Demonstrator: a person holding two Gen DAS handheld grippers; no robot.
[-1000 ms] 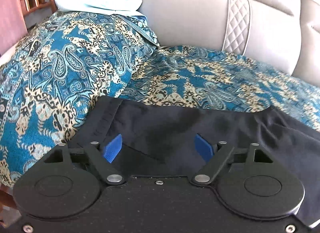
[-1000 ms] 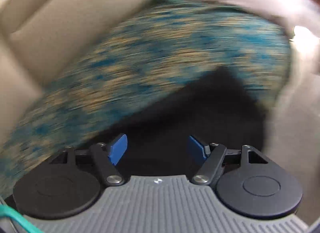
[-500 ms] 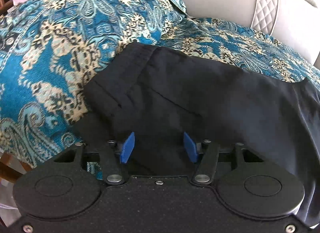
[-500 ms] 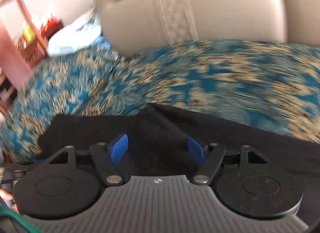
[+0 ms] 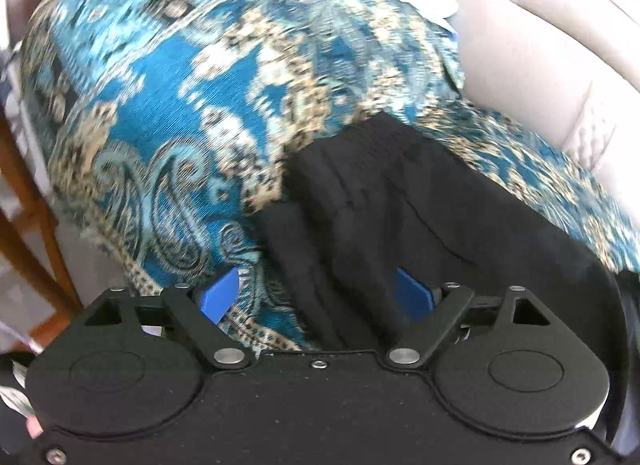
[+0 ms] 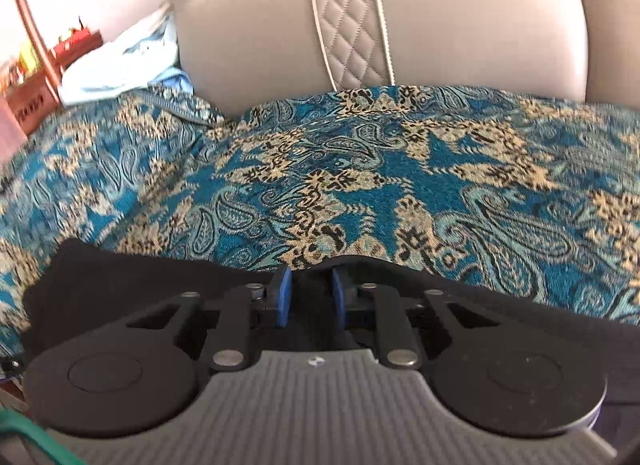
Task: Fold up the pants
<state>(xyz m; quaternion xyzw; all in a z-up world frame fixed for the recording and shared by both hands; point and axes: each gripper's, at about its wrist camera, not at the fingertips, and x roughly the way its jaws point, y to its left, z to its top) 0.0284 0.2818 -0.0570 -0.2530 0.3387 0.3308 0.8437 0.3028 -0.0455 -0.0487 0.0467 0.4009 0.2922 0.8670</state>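
While you hold both tools low over it, the beige leather sofa [image 6: 440, 25] rises ahead of your right tongs [image 6: 308, 297], its quilted stitched strip [image 6: 352, 17] straight beyond them. Draped over the seat and arm is the teal and tan paisley throw [image 6: 360, 177], which fills the space ahead of both tongs. On that throw lie the black fabric pants [image 5: 420, 217], spread beneath and ahead of your left tongs [image 5: 316, 297] and running off to their right. Your left tongs stand wide apart and hold nothing: the left blue pad [image 5: 220, 297] hangs over the throw, the right one over the pants, with the folded edge of the cloth between them. Your right tongs are drawn nearly together, pinching a raised ridge of the pants' far edge. Pale blue and white cloth [image 6: 120, 65] sits far left of your right tongs, beside a reddish wooden shelf [image 6: 36, 93].
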